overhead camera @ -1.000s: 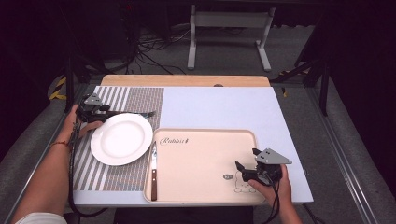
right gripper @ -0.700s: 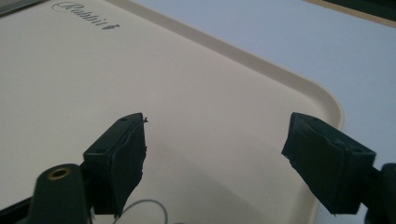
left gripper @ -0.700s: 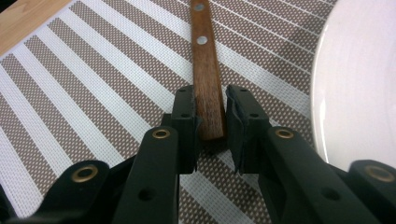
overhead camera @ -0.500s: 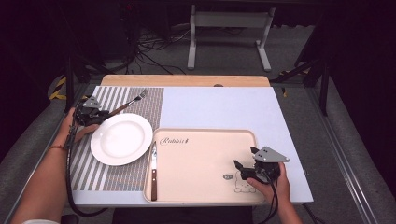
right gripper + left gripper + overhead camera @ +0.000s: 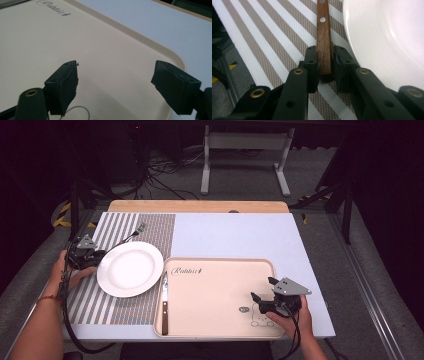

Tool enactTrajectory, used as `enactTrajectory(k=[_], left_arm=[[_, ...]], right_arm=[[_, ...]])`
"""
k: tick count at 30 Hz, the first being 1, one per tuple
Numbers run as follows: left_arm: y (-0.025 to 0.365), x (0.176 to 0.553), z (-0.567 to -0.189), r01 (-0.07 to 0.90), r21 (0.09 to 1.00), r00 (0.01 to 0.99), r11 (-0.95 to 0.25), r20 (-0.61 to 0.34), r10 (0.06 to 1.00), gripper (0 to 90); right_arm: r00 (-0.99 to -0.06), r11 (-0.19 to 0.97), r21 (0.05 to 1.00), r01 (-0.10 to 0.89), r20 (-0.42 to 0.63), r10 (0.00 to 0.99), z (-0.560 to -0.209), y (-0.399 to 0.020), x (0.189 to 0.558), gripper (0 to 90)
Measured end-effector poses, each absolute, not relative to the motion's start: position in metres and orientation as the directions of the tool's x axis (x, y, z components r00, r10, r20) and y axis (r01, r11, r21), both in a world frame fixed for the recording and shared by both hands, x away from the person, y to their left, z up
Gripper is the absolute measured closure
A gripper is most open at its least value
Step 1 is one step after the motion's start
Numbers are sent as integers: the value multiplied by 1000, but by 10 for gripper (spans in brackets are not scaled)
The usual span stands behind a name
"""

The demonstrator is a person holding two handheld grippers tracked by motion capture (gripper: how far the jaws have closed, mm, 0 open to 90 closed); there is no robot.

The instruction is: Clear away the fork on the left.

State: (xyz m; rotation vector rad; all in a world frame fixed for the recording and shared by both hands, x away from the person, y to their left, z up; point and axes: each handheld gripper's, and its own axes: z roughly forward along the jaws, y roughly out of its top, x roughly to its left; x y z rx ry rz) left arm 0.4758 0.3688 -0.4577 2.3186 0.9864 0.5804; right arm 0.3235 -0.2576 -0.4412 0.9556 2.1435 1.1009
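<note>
Wood shows between the jaws of the left gripper (image 5: pixel 325 65): they have just been closing on the wooden handle of a fork (image 5: pixel 323 35), and the pads now press its sides near the butt end. From above, that fork (image 5: pixel 131 236) lies slanted on the striped placemat (image 5: pixel 125 310), its tines pointing toward the far side of the tabletop (image 5: pixel 240 232), with the left gripper (image 5: pixel 97 255) at the near end of the handle. Right beside it sits the white plate (image 5: pixel 130 269); in the left gripper view the plate's rim (image 5: pixel 387 37) curves in close to one jaw, so there is little room on that side, while bare stripes of the mat lie on the other side. The plate rests on the placemat too, its right edge just short of the cream tray (image 5: pixel 215 290). A knife (image 5: pixel 165 302) with a wooden handle lies along the tray's left edge, blade pointing away from the person. Over at the tray's near right corner the right gripper (image 5: pixel 261 296) hangs above the tray surface with its jaws spread wide and nothing between them; its own view shows bare tray (image 5: pixel 100 50) beneath and the pale tabletop (image 5: pixel 140 17) beyond the rim. Cables and a metal stand sit on the floor past the table.
</note>
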Motion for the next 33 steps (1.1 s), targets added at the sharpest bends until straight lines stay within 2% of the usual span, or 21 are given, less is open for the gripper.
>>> enactTrajectory(k=[7,12,18,19,23,25,27,29,33], left_arm=[[374,456,-457,538,620,607,-571,185,773,743],[379,458,-459,529,644,610,-553,164,775,741],[372,473,-459,515,644,608,-566,191,770,671],[371,476,-459,519,646,600,-560,191,777,606],[371,485,-462,524,676,591,-518,150,793,611],[373,489,-463,534,684,587,-496,123,800,573],[373,490,-463,525,685,603,-505,120,789,607],[372,489,-463,519,685,616,-512,117,779,734],[368,488,-463,522,677,614,-519,124,779,755]], right_arm=[[-618,422,846,327,-146,772,-440,-256,324,205],[-622,429,840,332,-147,769,-441,-253,325,201],[-618,429,837,339,-146,773,-441,-251,326,196],[-617,429,836,343,-144,774,-441,-252,326,196],[-616,425,837,344,-140,775,-442,-253,326,195],[-614,422,837,349,-136,778,-442,-253,326,194],[-614,424,835,350,-137,777,-442,-253,326,194],[-615,426,834,351,-138,776,-442,-253,326,194],[-617,434,828,353,-143,774,-443,-252,326,193]])
